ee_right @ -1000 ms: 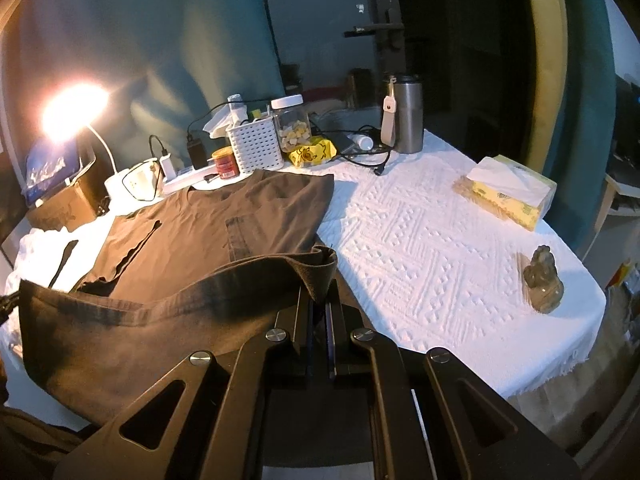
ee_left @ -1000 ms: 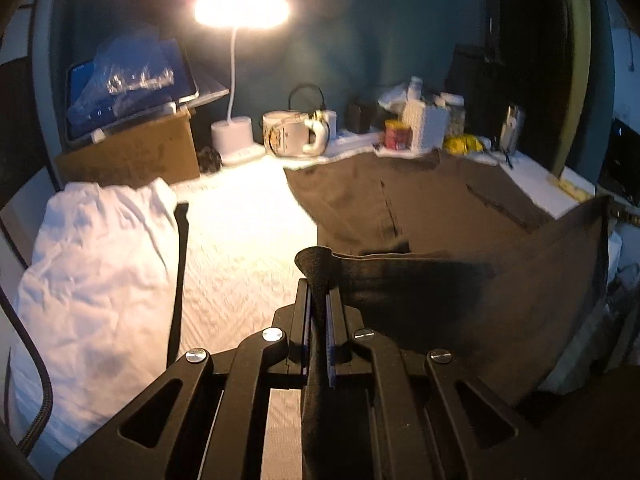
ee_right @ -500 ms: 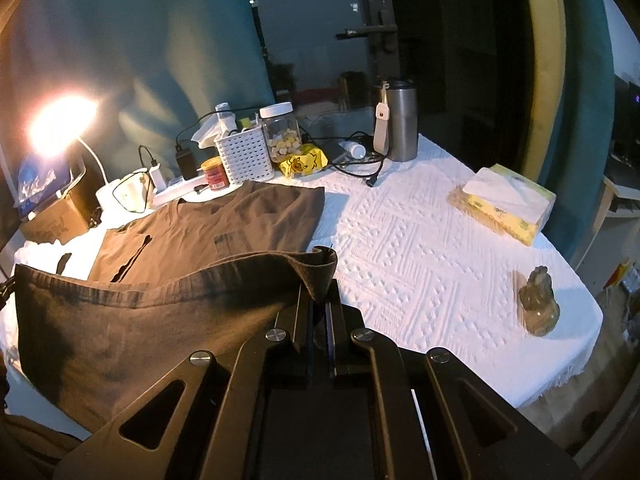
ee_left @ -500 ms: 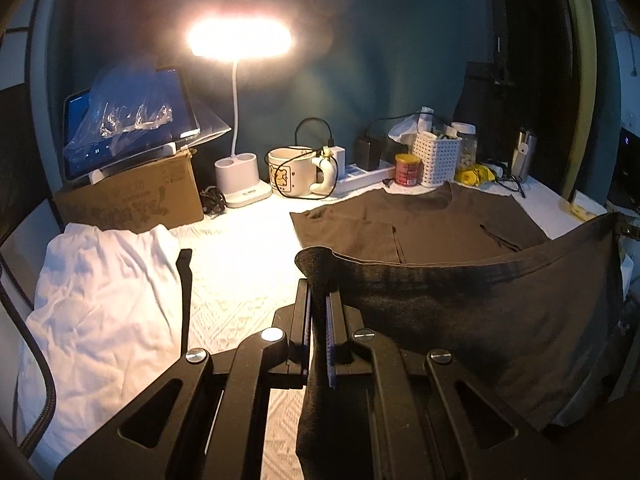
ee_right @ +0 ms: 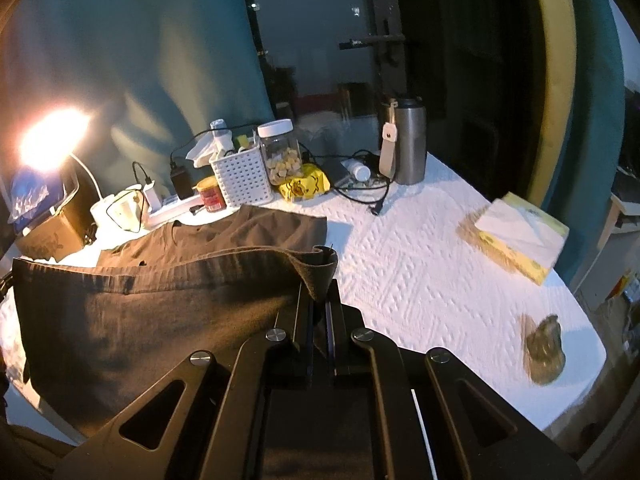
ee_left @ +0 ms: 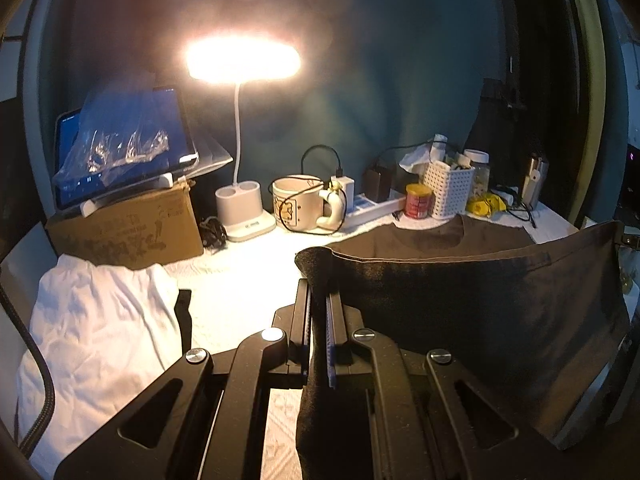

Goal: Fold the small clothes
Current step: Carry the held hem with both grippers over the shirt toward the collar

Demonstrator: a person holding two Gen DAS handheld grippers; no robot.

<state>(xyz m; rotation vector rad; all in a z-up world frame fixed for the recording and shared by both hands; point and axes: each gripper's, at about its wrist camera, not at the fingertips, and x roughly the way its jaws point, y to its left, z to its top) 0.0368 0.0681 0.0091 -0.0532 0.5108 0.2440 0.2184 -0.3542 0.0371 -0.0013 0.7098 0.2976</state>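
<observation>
Both hand-held grippers are pinching the same dark brown shirt (ee_left: 480, 300): the left hand-held gripper (ee_left: 319, 300) is clamping one corner of the hem, the right hand-held gripper (ee_right: 319, 296) the other, so the hem is hanging stretched between them above the tabletop (ee_right: 400, 272) while the collar end is lying flat by the white basket (ee_right: 242, 180). Only the left view is showing the white garment (ee_left: 100, 328) and cardboard box (ee_left: 128, 228). Only the right view is catching the tissue pack (ee_right: 516, 236) and steel flask (ee_right: 408, 144).
</observation>
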